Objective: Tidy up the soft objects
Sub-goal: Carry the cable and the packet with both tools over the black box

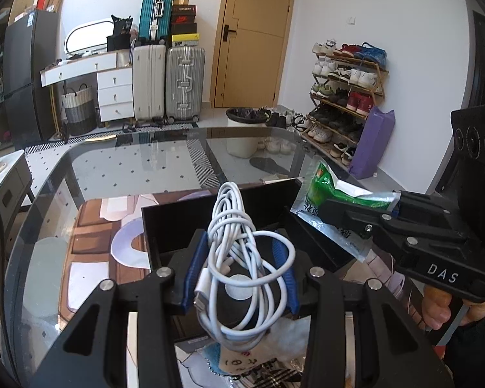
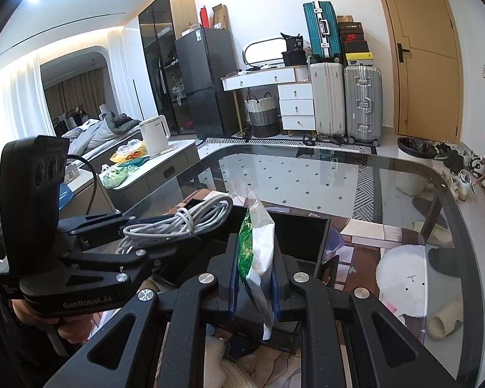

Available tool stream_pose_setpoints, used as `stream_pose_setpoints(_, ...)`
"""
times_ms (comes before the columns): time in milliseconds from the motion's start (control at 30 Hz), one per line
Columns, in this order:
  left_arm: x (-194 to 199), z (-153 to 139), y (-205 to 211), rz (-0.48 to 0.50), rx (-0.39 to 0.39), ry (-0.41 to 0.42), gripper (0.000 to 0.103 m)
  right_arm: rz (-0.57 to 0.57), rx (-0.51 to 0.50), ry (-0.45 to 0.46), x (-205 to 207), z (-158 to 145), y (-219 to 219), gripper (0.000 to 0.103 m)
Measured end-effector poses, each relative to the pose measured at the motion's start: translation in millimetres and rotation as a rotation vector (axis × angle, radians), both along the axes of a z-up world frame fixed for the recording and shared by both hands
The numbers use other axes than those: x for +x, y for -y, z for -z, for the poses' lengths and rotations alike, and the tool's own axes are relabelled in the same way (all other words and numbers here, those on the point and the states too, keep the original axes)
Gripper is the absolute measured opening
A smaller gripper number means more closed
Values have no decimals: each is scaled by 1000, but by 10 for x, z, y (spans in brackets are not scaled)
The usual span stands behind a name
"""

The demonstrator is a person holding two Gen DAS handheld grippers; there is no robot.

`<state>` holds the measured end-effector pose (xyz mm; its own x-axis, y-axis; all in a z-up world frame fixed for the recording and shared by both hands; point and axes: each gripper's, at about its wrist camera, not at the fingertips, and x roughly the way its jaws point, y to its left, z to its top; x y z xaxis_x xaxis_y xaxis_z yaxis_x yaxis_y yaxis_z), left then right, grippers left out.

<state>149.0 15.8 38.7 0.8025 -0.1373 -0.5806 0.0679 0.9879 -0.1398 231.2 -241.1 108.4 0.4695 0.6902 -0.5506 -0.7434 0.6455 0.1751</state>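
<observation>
Left wrist: glass table (image 1: 119,168) before suitcases (image 1: 168,80), door (image 1: 255,35).

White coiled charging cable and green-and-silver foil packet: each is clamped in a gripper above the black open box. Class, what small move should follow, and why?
Probably lower the left gripper a little and release the white coiled charging cable into the black open box. The cable hangs over the box's opening, and the green-and-silver foil packet in the right gripper waits alongside.
</observation>
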Motion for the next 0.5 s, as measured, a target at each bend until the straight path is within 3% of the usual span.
stream_pose_setpoints(500, 83, 96, -13, -4, 15, -30, 41, 9, -36, -3, 148, 120, -134, 15)
